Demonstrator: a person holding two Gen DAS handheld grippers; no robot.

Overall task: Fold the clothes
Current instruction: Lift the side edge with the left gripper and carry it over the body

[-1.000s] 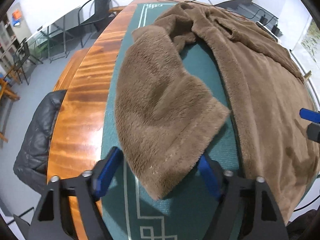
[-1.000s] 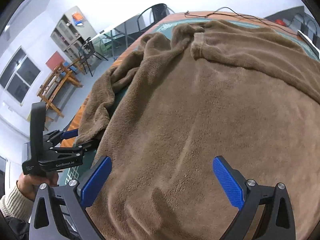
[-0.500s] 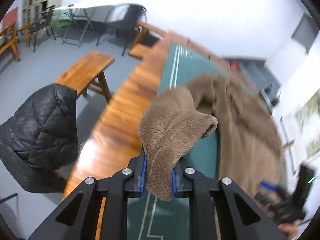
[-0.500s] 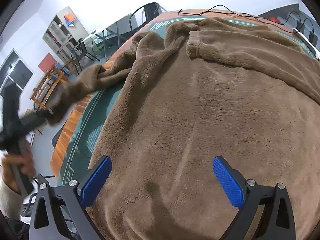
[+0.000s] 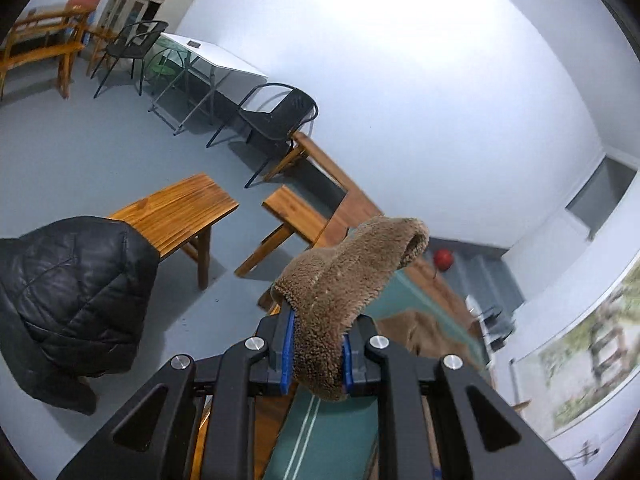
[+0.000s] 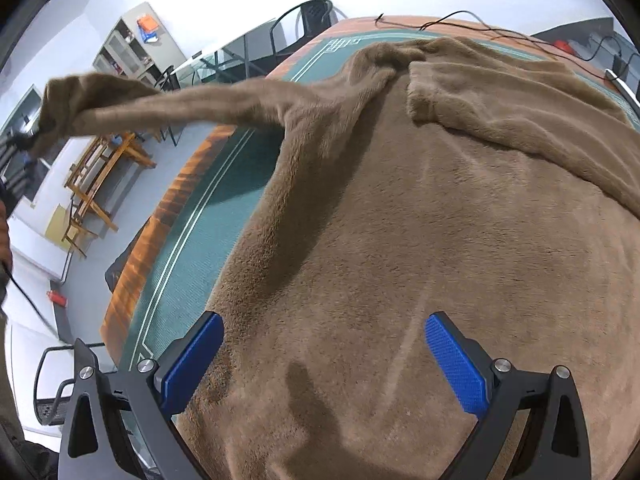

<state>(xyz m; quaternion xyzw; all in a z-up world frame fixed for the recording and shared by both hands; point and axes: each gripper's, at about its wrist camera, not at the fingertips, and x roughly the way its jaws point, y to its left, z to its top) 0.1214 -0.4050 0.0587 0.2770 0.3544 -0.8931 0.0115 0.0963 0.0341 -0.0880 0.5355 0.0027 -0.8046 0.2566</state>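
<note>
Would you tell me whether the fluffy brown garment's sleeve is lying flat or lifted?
Lifted: the sleeve stretches through the air off the green mat, its cuff clamped in the left gripper.

Wooden table [image 6: 176, 196], orange-brown, glossy grain. Its top is covered by a green mat [image 6: 224, 216] edged with pale double lines and a corner key pattern. On the mat a brown fleece garment [image 6: 420, 240] is spread flat. Black cables [image 6: 460, 20] are laid along the far edge.
</note>
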